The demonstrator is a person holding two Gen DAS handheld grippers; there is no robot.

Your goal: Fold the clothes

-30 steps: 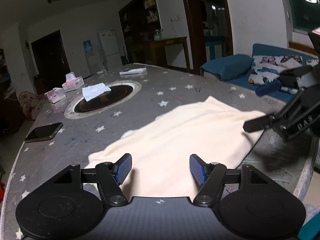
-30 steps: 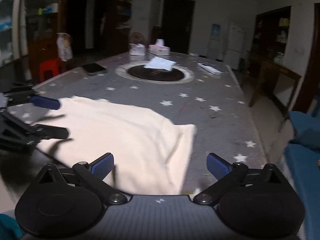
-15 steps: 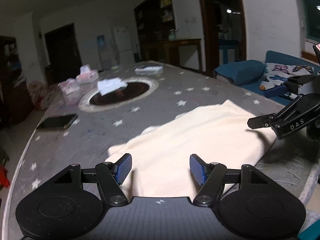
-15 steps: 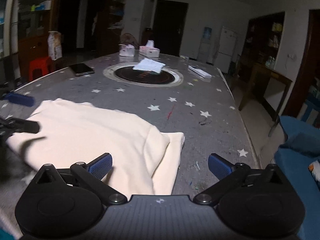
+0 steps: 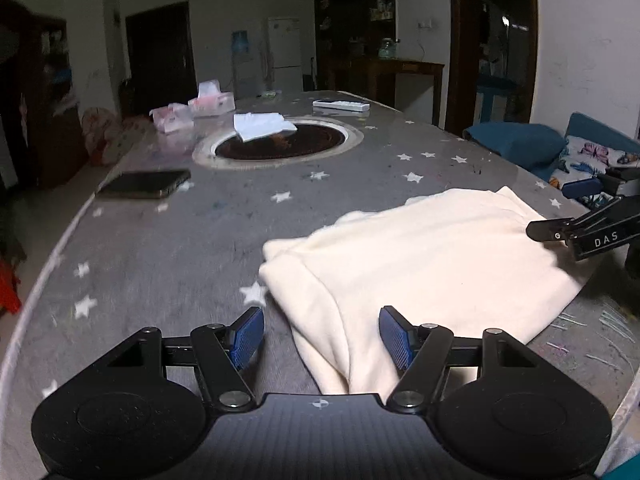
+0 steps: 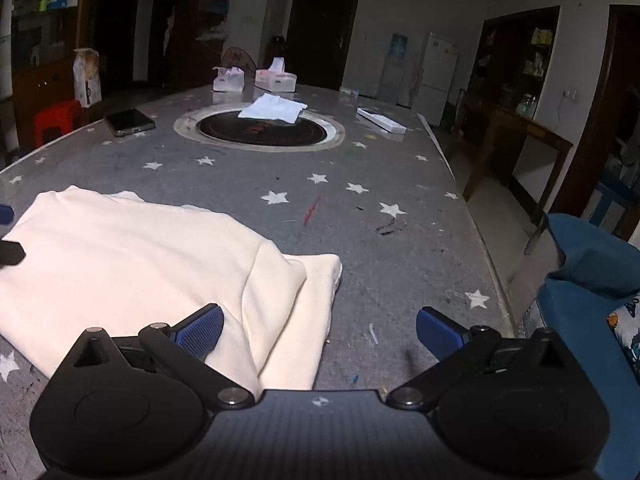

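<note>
Left wrist view shows the cream garment (image 5: 420, 256) on the starred table (image 5: 168, 240) now bunched into a narrower, doubled shape than a second ago, so one fold looks done. Both the left gripper (image 5: 322, 334) and right gripper (image 6: 318, 330) hang over its ends, fingers spread and holding nothing. Its near edges are hidden beneath the grippers, and the layers cannot be counted.

one cream garment (image 5: 432, 256), one phone (image 5: 146, 184), two tissue boxes (image 5: 212, 102), one remote (image 5: 341, 105)

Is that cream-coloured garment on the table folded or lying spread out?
Folded, at least partly: the cream garment shows doubled layers, one rounded fold lapping over a lower layer at its right end.
</note>
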